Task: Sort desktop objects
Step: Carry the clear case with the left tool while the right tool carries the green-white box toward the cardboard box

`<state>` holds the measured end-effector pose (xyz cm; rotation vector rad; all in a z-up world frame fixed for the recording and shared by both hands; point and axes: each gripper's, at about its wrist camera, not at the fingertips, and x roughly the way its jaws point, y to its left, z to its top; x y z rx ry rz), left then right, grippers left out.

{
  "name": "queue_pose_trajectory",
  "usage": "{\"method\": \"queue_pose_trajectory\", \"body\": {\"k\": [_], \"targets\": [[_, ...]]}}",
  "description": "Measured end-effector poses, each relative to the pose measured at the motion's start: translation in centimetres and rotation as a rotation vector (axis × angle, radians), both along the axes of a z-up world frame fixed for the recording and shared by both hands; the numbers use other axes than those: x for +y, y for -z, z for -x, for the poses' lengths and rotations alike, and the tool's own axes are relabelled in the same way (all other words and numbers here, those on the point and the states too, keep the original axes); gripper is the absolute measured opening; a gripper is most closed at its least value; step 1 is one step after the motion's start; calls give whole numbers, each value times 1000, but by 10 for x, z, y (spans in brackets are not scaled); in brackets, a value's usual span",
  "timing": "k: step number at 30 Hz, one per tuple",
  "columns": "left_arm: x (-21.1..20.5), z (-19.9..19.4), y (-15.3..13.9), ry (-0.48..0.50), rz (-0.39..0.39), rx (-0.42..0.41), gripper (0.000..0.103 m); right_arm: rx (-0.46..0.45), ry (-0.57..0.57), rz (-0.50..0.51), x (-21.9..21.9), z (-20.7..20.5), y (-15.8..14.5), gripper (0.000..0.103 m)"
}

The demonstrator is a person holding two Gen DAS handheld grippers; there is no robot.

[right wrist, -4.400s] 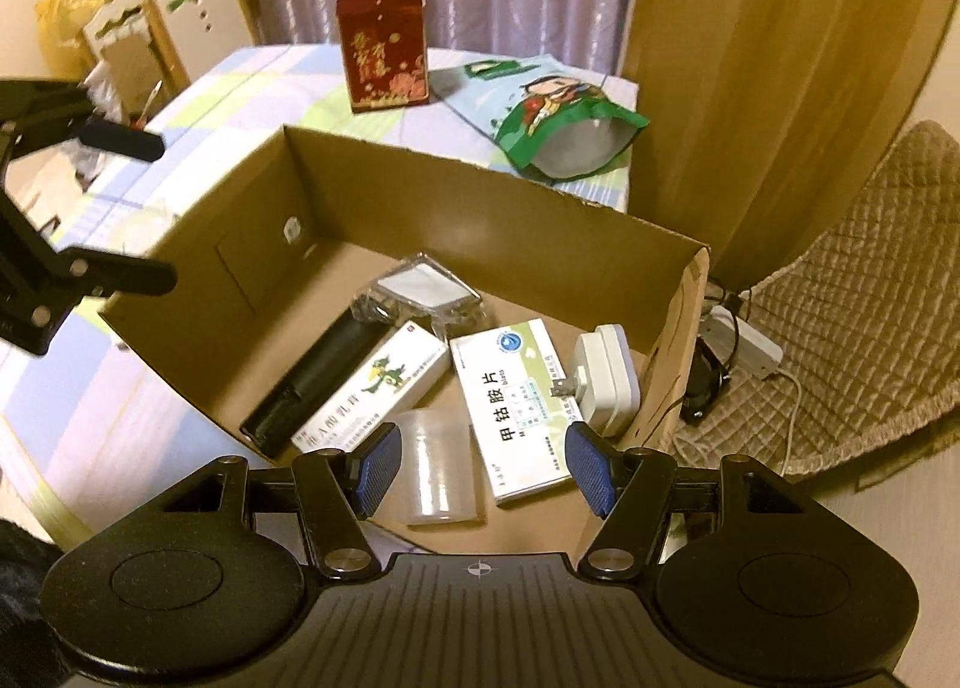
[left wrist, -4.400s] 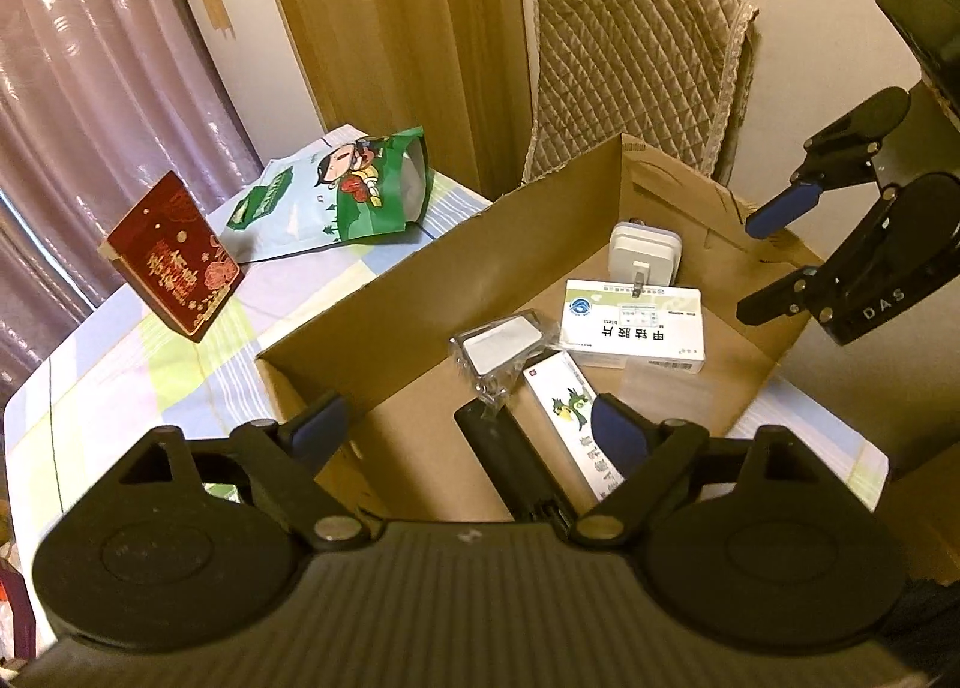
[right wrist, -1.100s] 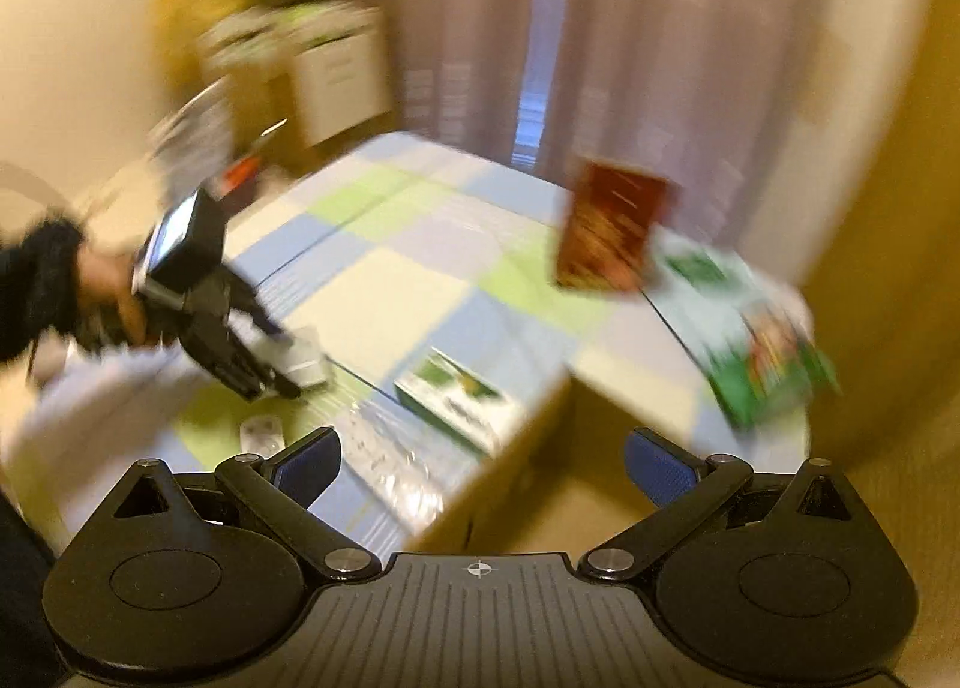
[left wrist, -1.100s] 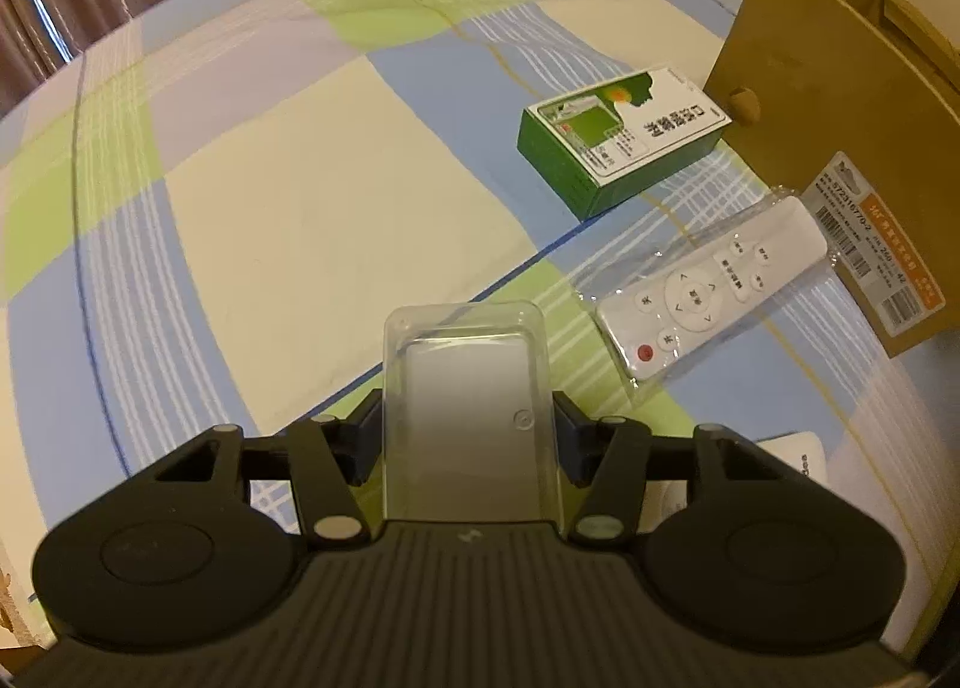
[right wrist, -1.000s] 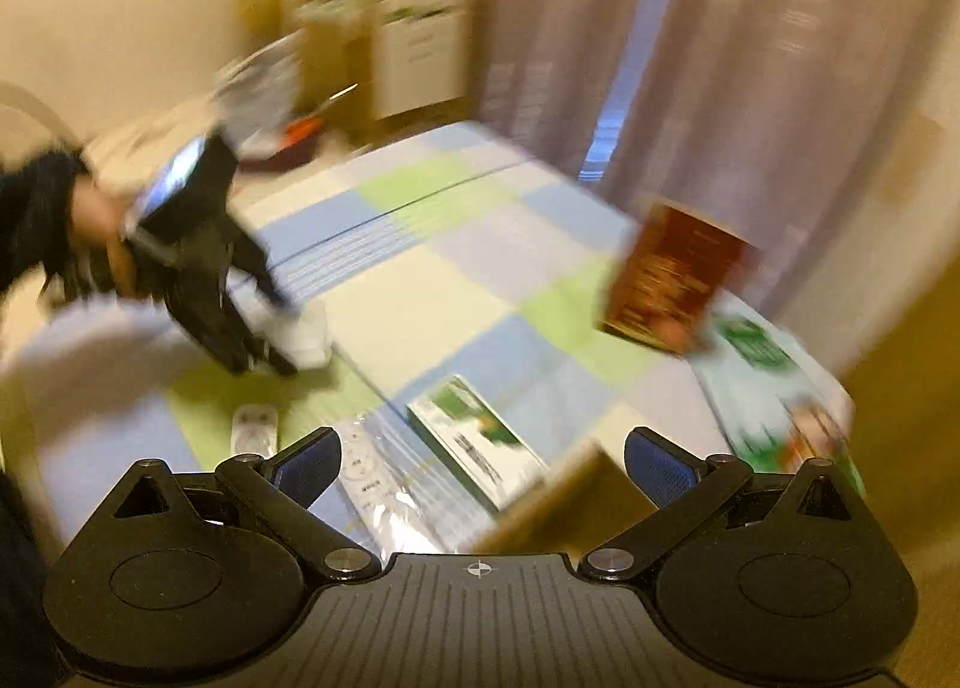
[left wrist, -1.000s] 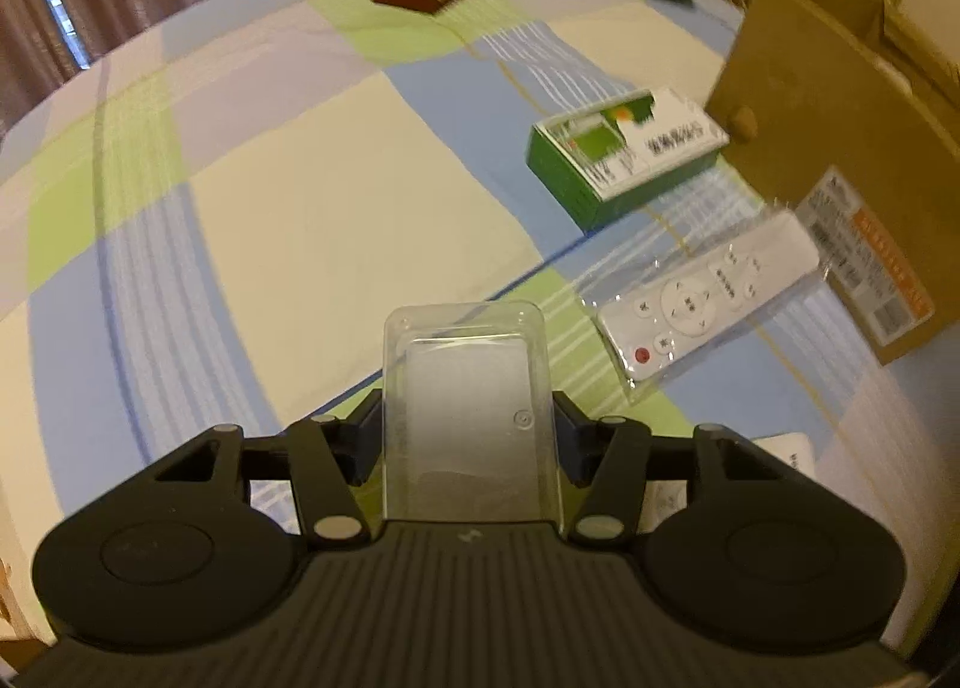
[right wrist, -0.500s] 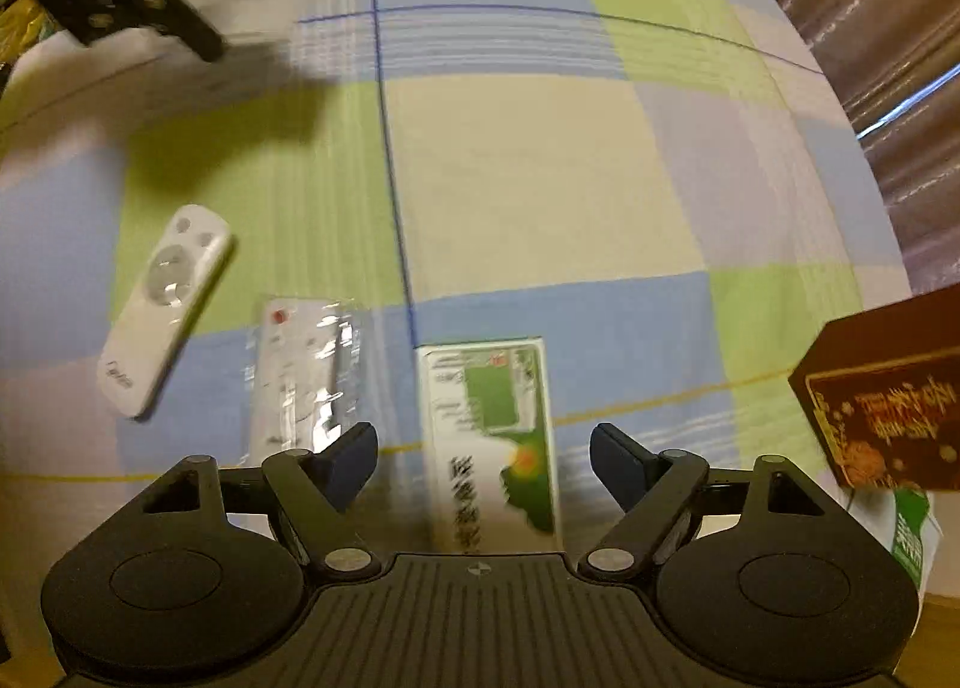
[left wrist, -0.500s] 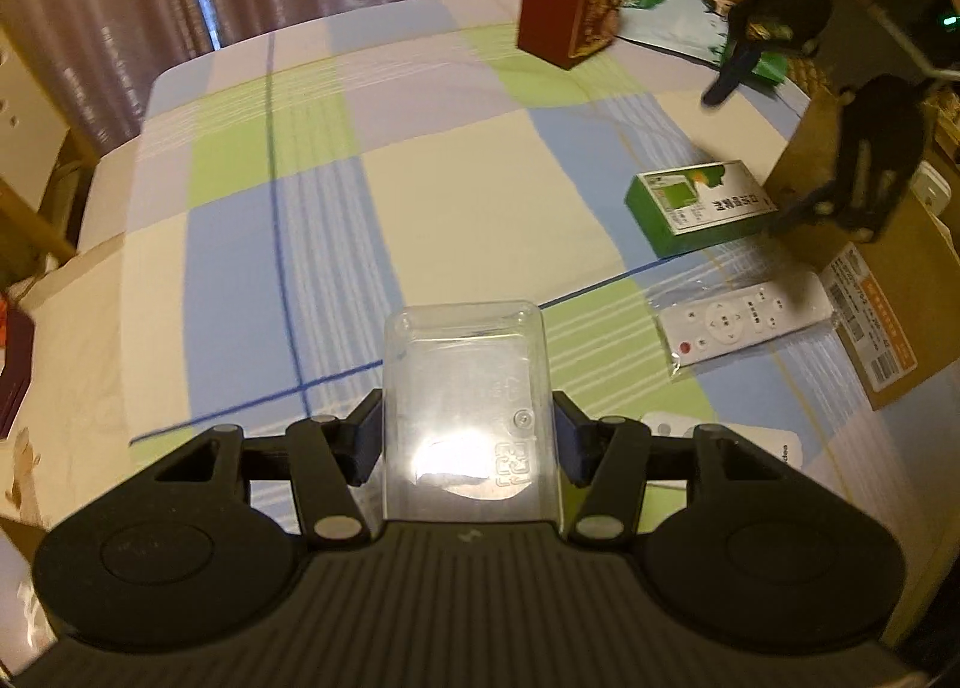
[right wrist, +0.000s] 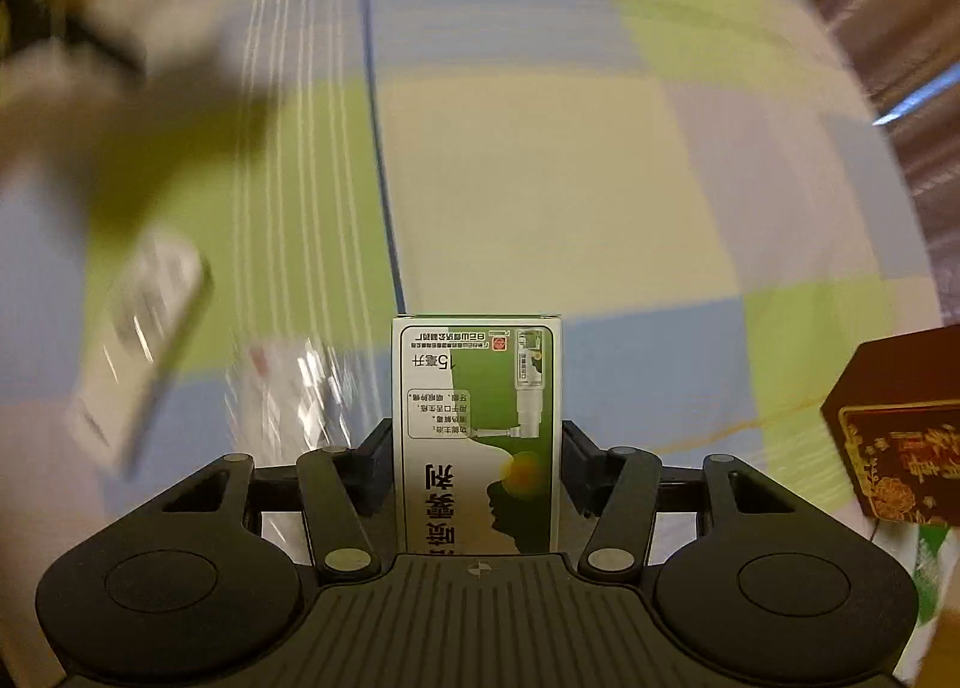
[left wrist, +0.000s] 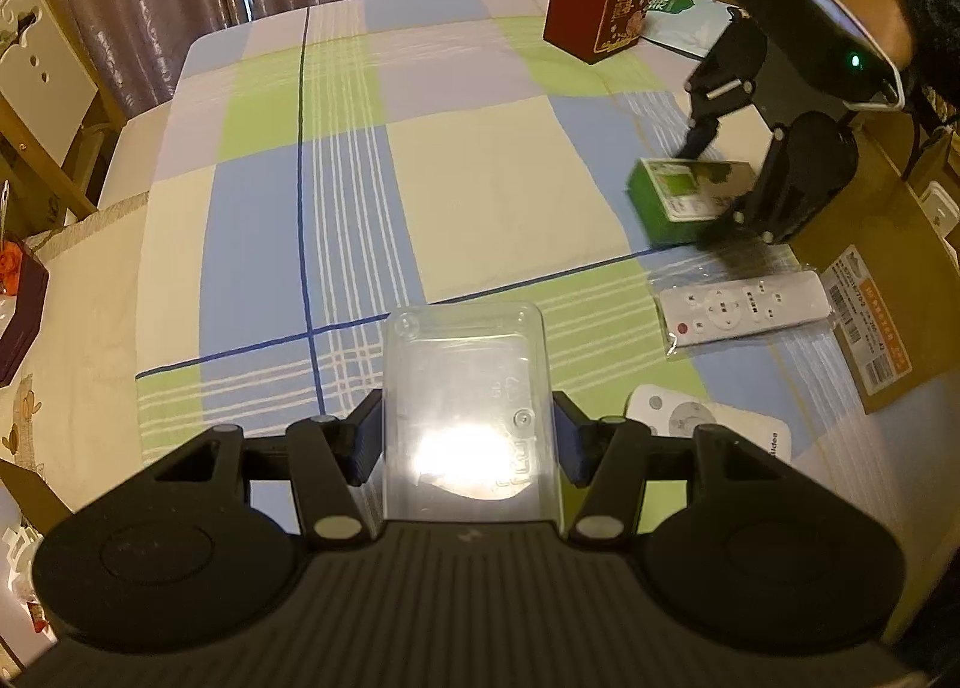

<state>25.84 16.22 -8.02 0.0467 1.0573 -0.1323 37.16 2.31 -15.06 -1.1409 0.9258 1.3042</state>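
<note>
Holding a clear plastic box point(left wrist: 467, 406) across its two long sides, the left gripper point(left wrist: 467, 436) has its fingers point(left wrist: 366, 436) closed on it above the checked table point(left wrist: 492, 160). The right gripper point(right wrist: 479, 463) is likewise closed on a green and white medicine carton point(right wrist: 478, 430), which the left view shows over the table just beside the cardboard box point(left wrist: 870, 244).

The plastic box looks thin-walled, light and glossy, so I judge it slippery and liable to flex or pop out if squeezed hard; the flat side walls near the middle, where the fingers sit, seem the sound place to hold it. The carton looks light too, stiff along its edges but easy to dent on its broad faces; the grip across its narrow sides, about mid-length, should keep it from swinging.

Lying on the table near the cardboard box are a white remote in a plastic sleeve point(left wrist: 744, 307) and a second, rounded white remote point(left wrist: 708, 424). The sleeve would likely slide over the remote inside, so a hold across the remote's narrow width would suit better than pinching loose film.
</note>
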Motion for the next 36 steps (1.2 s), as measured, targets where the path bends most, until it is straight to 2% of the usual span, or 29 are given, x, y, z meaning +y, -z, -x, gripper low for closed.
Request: {"method": "queue_pose_trajectory", "body": {"k": [3,7,18,22,29,36], "targets": [[-4,2,-5,1,4,-14,52,5,93,-131,-8,1,-32,55],[-13,3,-13,17,-6,-32,52,21,207,-240,-29,8,-73,55],[-59,9,-39,105,-22,-89,52,100,446,-429,-105,63,-156,55],[-79,15,-52,137,-26,-118,52,111,553,-501,-145,66,-185,55],[-123,20,-81,210,-15,-175,52,43,730,-550,-233,65,-216,55],[-178,13,-103,300,-4,-236,52,-22,895,-545,-316,67,-225,55]]}}
